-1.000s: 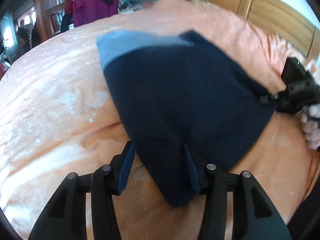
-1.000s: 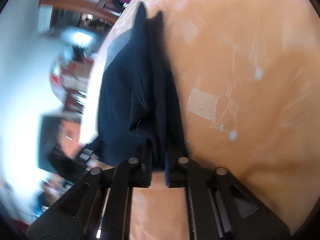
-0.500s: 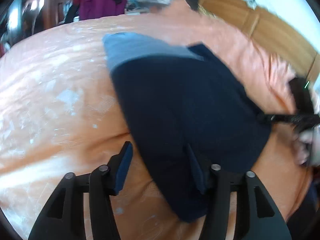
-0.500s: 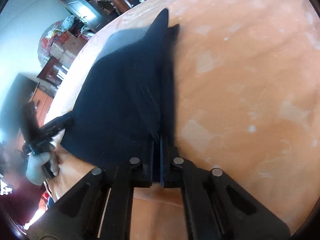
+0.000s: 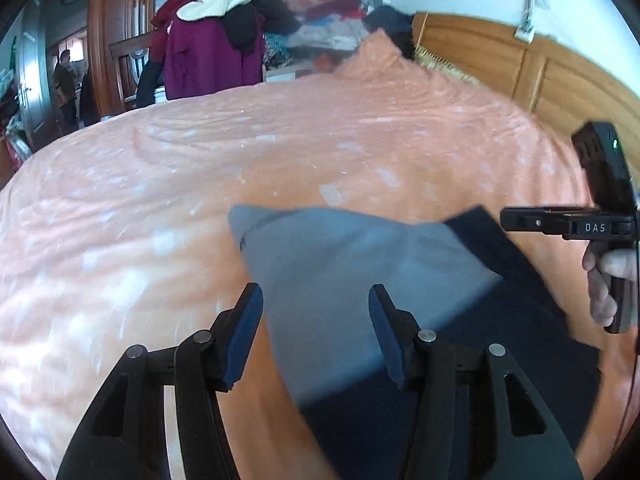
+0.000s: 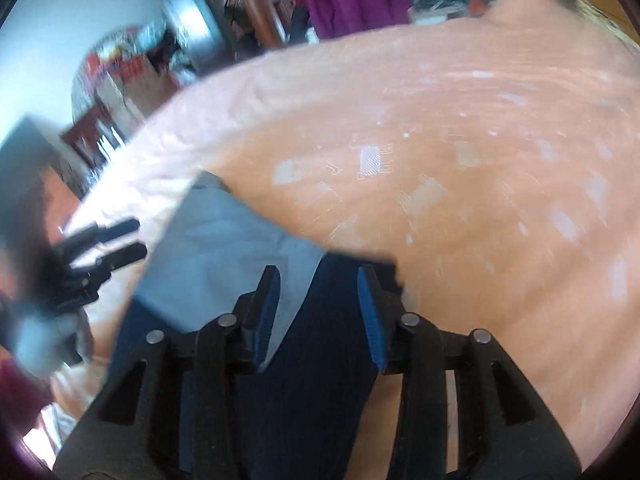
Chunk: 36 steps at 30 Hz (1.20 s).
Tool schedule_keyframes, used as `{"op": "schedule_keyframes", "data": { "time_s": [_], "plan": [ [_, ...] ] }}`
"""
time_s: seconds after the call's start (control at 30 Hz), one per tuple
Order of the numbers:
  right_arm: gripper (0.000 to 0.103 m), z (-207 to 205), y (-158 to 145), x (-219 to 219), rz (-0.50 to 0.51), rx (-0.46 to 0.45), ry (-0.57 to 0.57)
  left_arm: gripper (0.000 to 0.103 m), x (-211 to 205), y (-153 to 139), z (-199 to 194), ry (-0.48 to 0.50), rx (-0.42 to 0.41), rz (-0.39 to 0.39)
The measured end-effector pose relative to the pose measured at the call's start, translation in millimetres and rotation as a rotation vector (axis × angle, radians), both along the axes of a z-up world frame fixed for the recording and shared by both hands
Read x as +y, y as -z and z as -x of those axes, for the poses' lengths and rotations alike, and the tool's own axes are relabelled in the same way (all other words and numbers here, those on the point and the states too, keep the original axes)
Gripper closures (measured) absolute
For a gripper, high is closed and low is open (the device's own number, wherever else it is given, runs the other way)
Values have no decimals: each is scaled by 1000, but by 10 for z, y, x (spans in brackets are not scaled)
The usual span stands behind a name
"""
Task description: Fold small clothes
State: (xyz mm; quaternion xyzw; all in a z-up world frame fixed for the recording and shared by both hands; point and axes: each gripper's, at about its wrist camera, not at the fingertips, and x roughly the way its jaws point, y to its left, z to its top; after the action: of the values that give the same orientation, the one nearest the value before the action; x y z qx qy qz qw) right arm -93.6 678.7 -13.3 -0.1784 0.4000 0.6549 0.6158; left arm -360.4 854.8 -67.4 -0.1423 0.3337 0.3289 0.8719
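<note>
Orange bedding carries the navy garment, its grey band folded over (blurred at the edges). Left gripper and right gripper both gape wide above it, holding nothing.

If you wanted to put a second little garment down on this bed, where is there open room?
The orange bedspread lies bare left of and beyond the dark garment with its grey band, up to the clothes pile and the wooden headboard. It is crowded near the garment, where the left gripper and right gripper hover with open jaws.
</note>
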Motion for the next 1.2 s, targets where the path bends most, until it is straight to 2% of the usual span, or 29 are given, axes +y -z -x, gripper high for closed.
{"op": "schedule_keyframes", "data": {
  "time_s": [0.07,0.13,0.17,0.2,0.27,0.33,0.4,0.47,0.53,0.63,0.7,0.77,0.8,0.9,0.97,1.0,1.03,1.07,1.13,1.2],
  "plan": [
    [60,-87,278,183,76,-10,11,47,233,205,-180,-20,74,15],
    [60,-202,533,201,143,6,31,42,466,513,-266,-53,122,85],
    [60,-230,604,162,118,24,30,36,539,596,-263,-62,106,118],
    [60,-253,607,120,92,42,36,34,599,636,-221,-71,68,155],
    [56,-256,524,37,77,28,68,35,622,623,-81,-95,12,191],
    [54,-224,349,-81,46,11,88,37,546,521,76,-111,-20,189],
    [46,-157,86,-229,7,-9,92,39,368,371,259,-112,-19,156],
    [25,12,-205,-611,-35,-44,80,39,26,179,546,-116,18,99],
    [16,184,-360,-995,-64,-70,88,37,-358,44,877,-120,33,79],
    [12,486,-454,-1615,-55,-91,95,31,-880,-41,1322,-158,33,96],
    [5,661,-453,-1979,-40,-107,106,25,-1216,-33,1619,-200,43,108],
    [2,903,-334,-2329,11,-120,107,21,-1553,41,1917,-264,28,146],
    [2,988,-269,-2338,33,-135,100,19,-1644,80,2010,-297,19,171],
    [2,1283,-21,-2602,132,-244,79,16,-1895,293,2203,-381,8,241],
    [0,1390,125,-2691,175,-244,69,12,-1991,470,2145,-393,61,266],
    [0,1444,239,-2697,211,-277,61,9,-2001,532,2112,-394,83,273],
    [0,1463,335,-2682,249,-300,69,3,-2014,610,2053,-389,111,271],
    [0,1457,440,-2658,288,-296,78,0,-2024,668,1984,-378,146,259],
    [0,1428,544,-2669,287,-273,94,0,-2023,723,1883,-389,219,244],
    [0,1404,540,-2652,280,-265,109,0,-2000,713,1890,-404,216,258]
  ]
}}
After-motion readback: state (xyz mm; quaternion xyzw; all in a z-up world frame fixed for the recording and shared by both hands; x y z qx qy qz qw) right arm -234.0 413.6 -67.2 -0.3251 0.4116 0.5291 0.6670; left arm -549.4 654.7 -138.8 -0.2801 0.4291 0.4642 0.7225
